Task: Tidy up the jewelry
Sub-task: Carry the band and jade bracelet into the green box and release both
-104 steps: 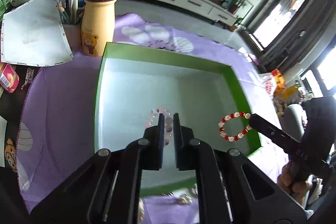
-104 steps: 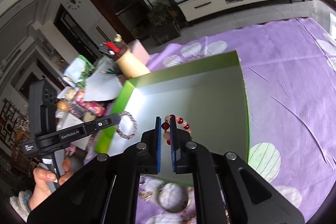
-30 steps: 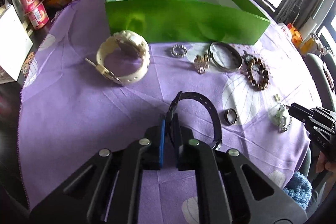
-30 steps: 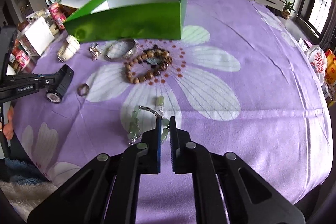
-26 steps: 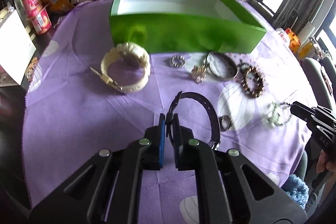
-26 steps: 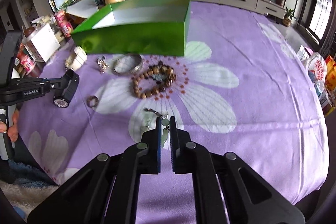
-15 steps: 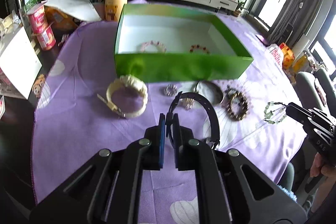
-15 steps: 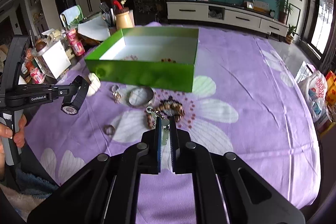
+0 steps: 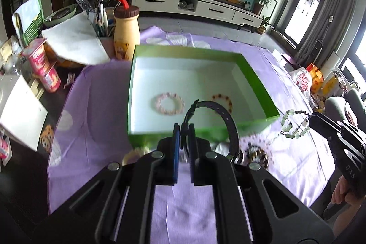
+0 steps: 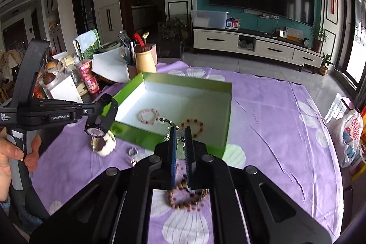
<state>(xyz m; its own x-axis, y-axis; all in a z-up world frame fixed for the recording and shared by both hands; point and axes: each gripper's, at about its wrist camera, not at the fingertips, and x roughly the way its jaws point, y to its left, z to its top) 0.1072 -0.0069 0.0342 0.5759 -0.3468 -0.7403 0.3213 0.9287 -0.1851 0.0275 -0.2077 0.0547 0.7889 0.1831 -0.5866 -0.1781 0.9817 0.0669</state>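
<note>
Left tool (image 9: 183, 129) pinching black watch (image 9: 219, 120), right tool (image 10: 179, 134) clamping jade necklace (image 10: 179, 149), beads half hidden.

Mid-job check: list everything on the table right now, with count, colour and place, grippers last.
Box: 1, green, on purple tablecloth.
Bead bracelets: 2, pink and red-amber, inside box.
Black watch: 1, held in air.
Jade-bead chain: 1, pale green, held in air.
White watch: 1, on cloth before box.
Wooden bead bracelet: 1, brown, near edge.
Bear bottle: 1, yellow, behind box.
Left gripper: clamps watch strap.
Right gripper: clamps chain.
</note>
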